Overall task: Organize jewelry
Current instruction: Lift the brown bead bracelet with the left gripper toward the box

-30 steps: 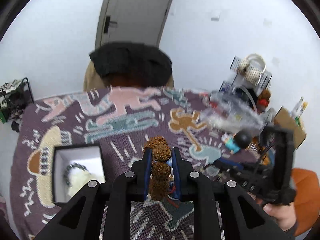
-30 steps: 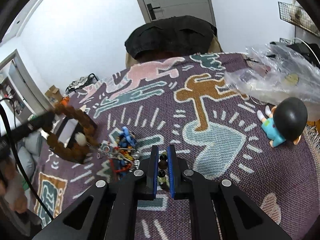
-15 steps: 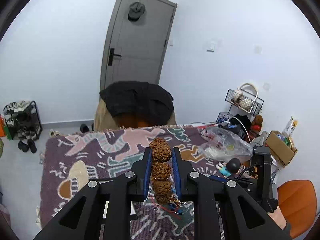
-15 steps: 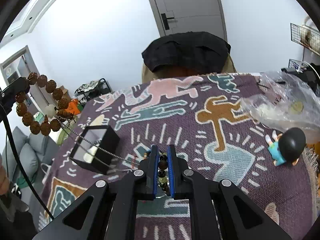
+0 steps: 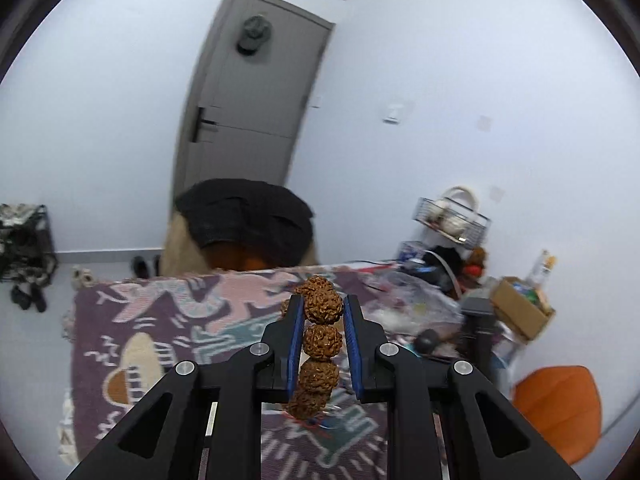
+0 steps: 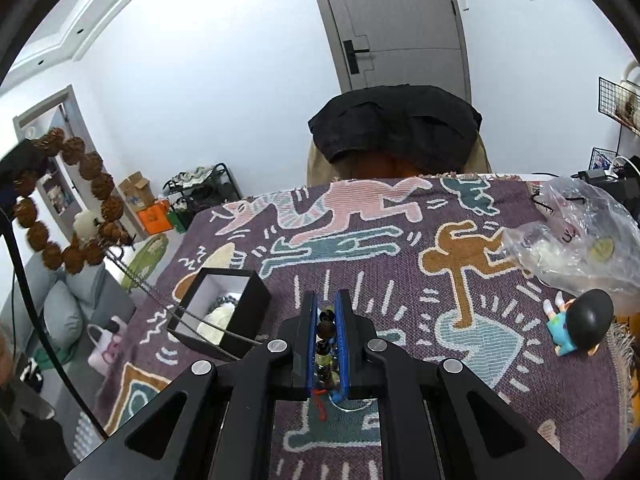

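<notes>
The left claw (image 5: 320, 322) pinches the brown seed bracelet (image 5: 322, 342) aloft; the right claw (image 6: 325, 334) pinches a small-bead strand (image 6: 325, 344). A thin chain (image 6: 160, 300) links them above the table (image 6: 400, 280), so separating should go slowly, sparing the open black box (image 6: 256, 300).

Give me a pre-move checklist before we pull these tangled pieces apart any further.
1. Left gripper grip on the brown bead bracelet: ok, beads clamped between the jaws.
2. Right gripper grip on the small-bead strand: ok, jaws shut on it.
3. Pieces separated: not ok, a thin chain runs from the raised bracelet down towards the right gripper.
4. Chain clear of the black box: not ok, it crosses the box's opening; whether it touches the rim, cannot tell.
5. Box free to receive: cannot tell, a white cushion with a dark bracelet sits inside.
6. Chain's end: cannot tell, hidden behind the jaws.
</notes>
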`<state>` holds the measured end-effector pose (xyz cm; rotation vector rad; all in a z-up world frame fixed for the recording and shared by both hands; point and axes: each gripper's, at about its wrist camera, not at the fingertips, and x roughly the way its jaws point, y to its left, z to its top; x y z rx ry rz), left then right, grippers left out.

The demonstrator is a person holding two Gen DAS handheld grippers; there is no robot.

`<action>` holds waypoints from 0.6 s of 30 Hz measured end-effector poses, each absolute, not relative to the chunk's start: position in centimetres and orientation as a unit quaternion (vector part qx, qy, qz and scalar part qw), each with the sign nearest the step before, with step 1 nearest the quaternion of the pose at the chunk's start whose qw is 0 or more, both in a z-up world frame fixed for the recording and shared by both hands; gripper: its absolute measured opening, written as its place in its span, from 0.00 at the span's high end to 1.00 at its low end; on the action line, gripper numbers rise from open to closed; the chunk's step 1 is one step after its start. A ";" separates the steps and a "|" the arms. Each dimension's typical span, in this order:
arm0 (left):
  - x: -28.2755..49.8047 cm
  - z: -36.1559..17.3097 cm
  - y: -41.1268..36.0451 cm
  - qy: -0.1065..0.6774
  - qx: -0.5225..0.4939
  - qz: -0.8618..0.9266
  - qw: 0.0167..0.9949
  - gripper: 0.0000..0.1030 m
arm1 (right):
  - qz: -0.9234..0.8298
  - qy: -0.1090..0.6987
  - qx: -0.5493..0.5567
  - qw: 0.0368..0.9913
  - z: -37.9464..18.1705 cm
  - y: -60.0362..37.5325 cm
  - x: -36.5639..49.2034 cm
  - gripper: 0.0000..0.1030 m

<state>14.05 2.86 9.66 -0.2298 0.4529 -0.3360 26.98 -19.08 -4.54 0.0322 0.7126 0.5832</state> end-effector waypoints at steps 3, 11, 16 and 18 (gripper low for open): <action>13.6 10.3 2.5 0.209 -0.117 -0.185 0.953 0.80 | 0.280 0.344 0.017 0.896 -4.6 -19.4 27.0 0.90; 14.9 8.9 2.9 0.232 -0.112 -0.132 0.957 0.80 | 0.277 0.340 0.024 0.899 -4.3 -20.5 27.1 0.90; 14.3 9.8 4.3 0.202 -0.124 -0.125 0.963 0.80 | 0.277 0.341 0.019 0.898 -4.4 -20.3 27.1 0.90; 14.2 10.1 4.7 0.201 -0.115 -0.111 0.966 0.80 | 0.277 0.341 0.020 0.898 -4.4 -20.3 27.2 0.90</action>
